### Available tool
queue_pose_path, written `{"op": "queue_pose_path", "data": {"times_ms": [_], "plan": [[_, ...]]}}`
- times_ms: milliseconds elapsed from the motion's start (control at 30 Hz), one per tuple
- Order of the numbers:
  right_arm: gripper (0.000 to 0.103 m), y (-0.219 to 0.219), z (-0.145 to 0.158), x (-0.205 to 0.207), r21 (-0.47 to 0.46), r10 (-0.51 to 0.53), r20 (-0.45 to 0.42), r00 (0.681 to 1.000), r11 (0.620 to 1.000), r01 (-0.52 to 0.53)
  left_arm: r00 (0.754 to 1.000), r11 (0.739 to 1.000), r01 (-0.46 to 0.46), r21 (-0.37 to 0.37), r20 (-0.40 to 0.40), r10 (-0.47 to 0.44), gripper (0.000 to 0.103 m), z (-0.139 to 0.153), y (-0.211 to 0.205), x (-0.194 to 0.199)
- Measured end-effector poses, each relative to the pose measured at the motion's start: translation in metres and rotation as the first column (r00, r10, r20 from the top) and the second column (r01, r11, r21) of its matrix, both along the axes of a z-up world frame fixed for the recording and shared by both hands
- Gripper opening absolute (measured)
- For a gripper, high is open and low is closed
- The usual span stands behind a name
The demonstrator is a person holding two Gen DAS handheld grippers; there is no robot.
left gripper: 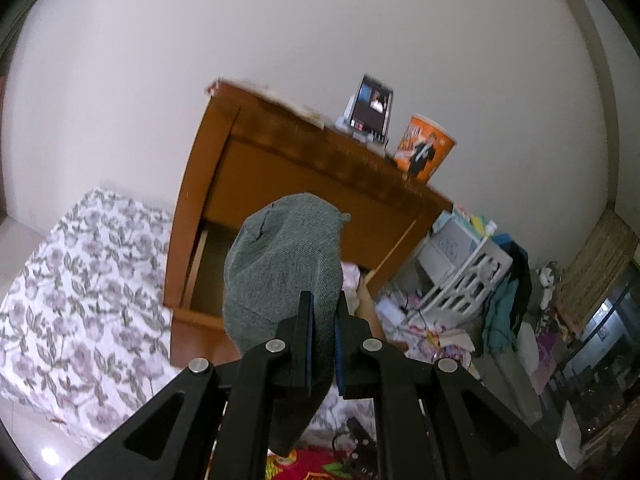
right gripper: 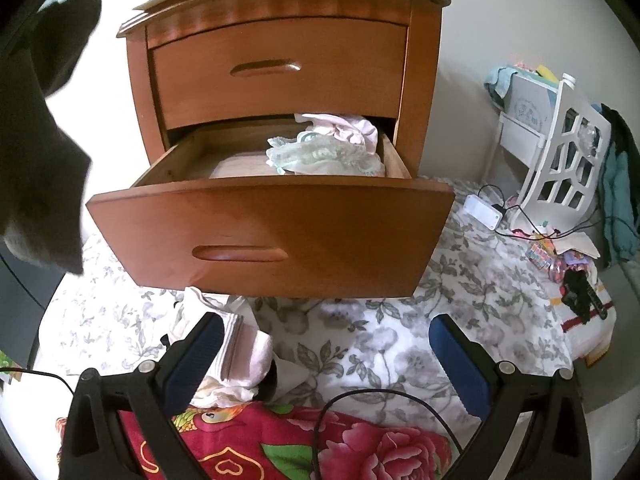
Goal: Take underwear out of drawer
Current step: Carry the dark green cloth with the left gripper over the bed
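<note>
I see a bedroom with plain white walls. A wooden nightstand [right gripper: 280, 80] of orange-brown, glossy timber fills the centre of the right wrist view; its front bows outward and each front carries a recessed oval pull. The upper drawer [right gripper: 280, 68] is shut. The lower drawer [right gripper: 272, 236] is pulled out toward the lens over a bed [right gripper: 400, 344] covered in a white sheet printed with grey flowers and leaves. A red floral blanket [right gripper: 340, 444] lies at the bottom edge, with a black cable [right gripper: 384, 394] looping over it.

Inside the lower drawer, toward its right rear, sit crumpled pale green and pink garments [right gripper: 332, 148]. A folded pink and white cloth [right gripper: 236, 356] lies on the bed below the drawer front.

At right stands a white plastic basket [right gripper: 560, 176] among loose clutter. In the left wrist view, an orange cup [left gripper: 424, 148] and a small lit screen [left gripper: 372, 108] sit on the nightstand top.

The left claw [left gripper: 322, 344] is closed on the grey underwear [left gripper: 284, 264], a ribbed knit piece held clear of the drawer. Its long axis runs from the bottom centre of the frame up toward the nightstand, the rounded end uppermost.

The right claw [right gripper: 324, 364] stands open above the bed, nothing between its blue pads [right gripper: 460, 364].
</note>
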State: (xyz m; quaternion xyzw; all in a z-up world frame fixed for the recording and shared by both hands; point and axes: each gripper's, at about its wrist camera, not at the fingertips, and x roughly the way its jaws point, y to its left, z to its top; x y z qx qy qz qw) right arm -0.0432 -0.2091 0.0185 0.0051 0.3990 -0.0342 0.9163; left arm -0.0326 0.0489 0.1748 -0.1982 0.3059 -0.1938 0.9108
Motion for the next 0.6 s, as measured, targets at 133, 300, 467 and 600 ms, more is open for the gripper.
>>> {"op": "queue_pose_path", "data": {"times_ms": [133, 300, 467, 600], "plan": [[0.103, 0.000, 0.001, -0.001, -0.001, -0.002, -0.001, 1.000, 1.000, 0.002, 0.998, 1.000, 0.019, 0.013, -0.065, -0.018, 0.008, -0.018, -0.008, 0.005], [0.103, 0.000, 0.001, -0.002, 0.000, 0.001, 0.002, 1.000, 1.000, -0.001, 0.990, 0.999, 0.048, 0.024, -0.130, -0.044, 0.008, -0.039, -0.020, 0.013], [0.103, -0.002, 0.001, -0.002, 0.005, -0.004, 0.003, 1.000, 1.000, 0.004, 0.981, 0.995, 0.091, 0.050, -0.176, -0.081, 0.008, -0.057, -0.041, 0.020], [0.103, -0.004, 0.000, -0.002, 0.011, -0.006, 0.000, 1.000, 1.000, 0.006, 0.958, 0.989, 0.136, 0.051, -0.261, -0.118, 0.008, -0.087, -0.060, 0.031]]}}
